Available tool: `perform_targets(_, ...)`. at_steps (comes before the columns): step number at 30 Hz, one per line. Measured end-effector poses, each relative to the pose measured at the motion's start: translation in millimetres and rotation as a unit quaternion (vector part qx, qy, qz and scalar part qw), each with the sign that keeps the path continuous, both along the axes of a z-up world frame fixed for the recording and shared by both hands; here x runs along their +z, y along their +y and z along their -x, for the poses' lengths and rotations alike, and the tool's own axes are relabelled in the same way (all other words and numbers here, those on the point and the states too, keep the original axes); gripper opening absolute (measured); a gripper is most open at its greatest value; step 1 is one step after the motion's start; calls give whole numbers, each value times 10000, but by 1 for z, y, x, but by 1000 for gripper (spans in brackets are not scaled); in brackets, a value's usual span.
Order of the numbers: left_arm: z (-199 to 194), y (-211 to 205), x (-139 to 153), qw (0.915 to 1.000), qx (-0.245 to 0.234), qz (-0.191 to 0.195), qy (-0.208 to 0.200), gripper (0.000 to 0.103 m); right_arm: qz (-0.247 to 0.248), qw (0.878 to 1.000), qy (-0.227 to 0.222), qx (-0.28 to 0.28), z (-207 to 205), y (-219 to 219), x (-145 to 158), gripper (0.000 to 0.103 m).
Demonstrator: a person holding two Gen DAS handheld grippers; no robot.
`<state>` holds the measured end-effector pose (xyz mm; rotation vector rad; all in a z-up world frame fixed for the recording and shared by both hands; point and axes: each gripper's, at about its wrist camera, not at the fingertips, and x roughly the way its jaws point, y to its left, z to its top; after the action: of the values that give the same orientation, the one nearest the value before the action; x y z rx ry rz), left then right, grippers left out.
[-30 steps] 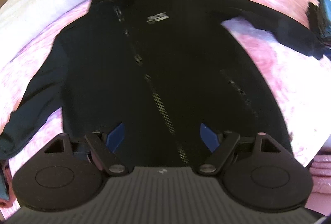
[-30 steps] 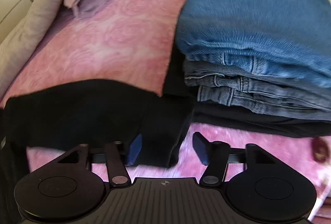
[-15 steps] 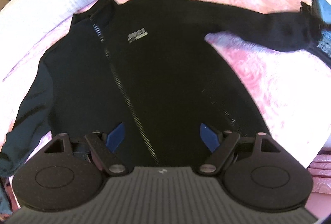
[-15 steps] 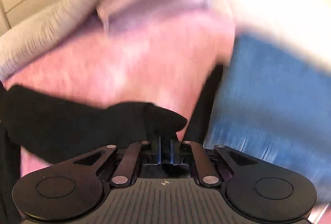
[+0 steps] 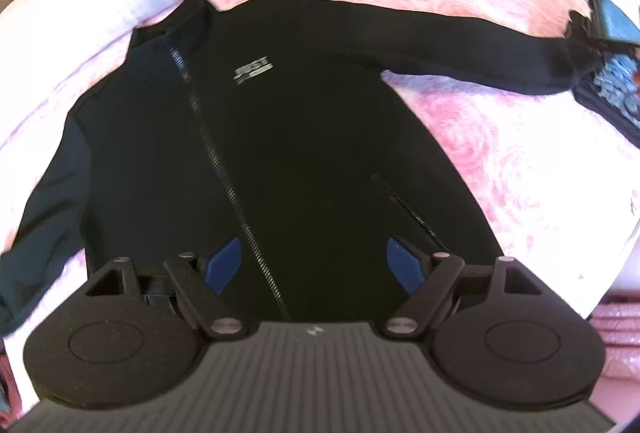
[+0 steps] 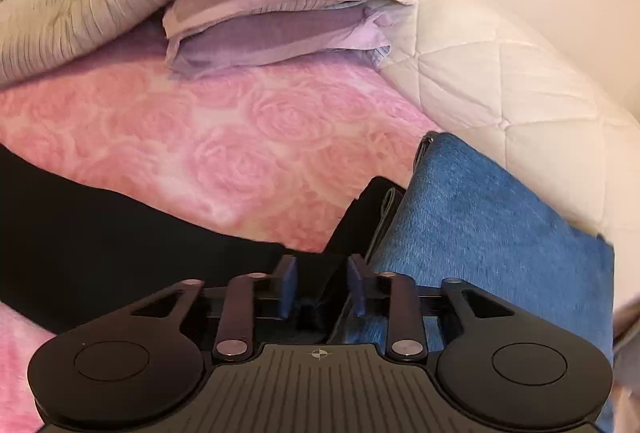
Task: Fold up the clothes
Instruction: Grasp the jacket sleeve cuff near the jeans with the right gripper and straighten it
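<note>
- Two claws at work on one black jacket (image 5: 280,137), which lies flat, front up, on the pink blanket (image 6: 224,137)
- My right gripper (image 6: 322,287), clamped on the cuff half a second ago, has parted somewhat; whether the cuff is still pinched I cannot tell
- The sleeve (image 5: 460,49) now lies stretched out toward the folded jeans (image 6: 492,217), ready for folding inward
- My left gripper (image 5: 316,261) hovers spread wide above the hem

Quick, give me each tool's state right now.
Left tool: open, holding nothing, over the black jacket.
Right tool: partly closed around the jacket's sleeve cuff.
</note>
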<state>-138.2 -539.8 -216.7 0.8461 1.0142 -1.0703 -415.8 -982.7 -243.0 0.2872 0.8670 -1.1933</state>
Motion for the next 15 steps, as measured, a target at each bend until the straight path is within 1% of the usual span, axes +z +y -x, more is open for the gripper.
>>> perform_targets(2, -5, 6, 3, 9999, 133, 60, -7, 77, -124, 9998, -161, 3, -6, 12, 5, 35)
perform_targets(4, -10, 13, 6, 9996, 258, 125, -25, 77, -369, 9987, -333, 101, -14, 26, 7, 36)
perform_targets(8, -28, 33, 13, 9982, 545, 235, -94, 77, -1023, 9934, -515, 68, -26, 60, 12, 38)
perform_targets(11, -48, 56, 17, 9964, 778, 282, -158, 77, -1346, 9893, -561, -7, -34, 87, 22, 44)
perform_targets(13, -64, 76, 19, 9949, 935, 320, -214, 77, -1456, 9875, -602, 52, -41, 107, 33, 50)
perform_targets(15, -85, 101, 21, 9927, 1125, 382, -218, 77, -1507, 9866, -603, 176, -52, 130, 47, 53)
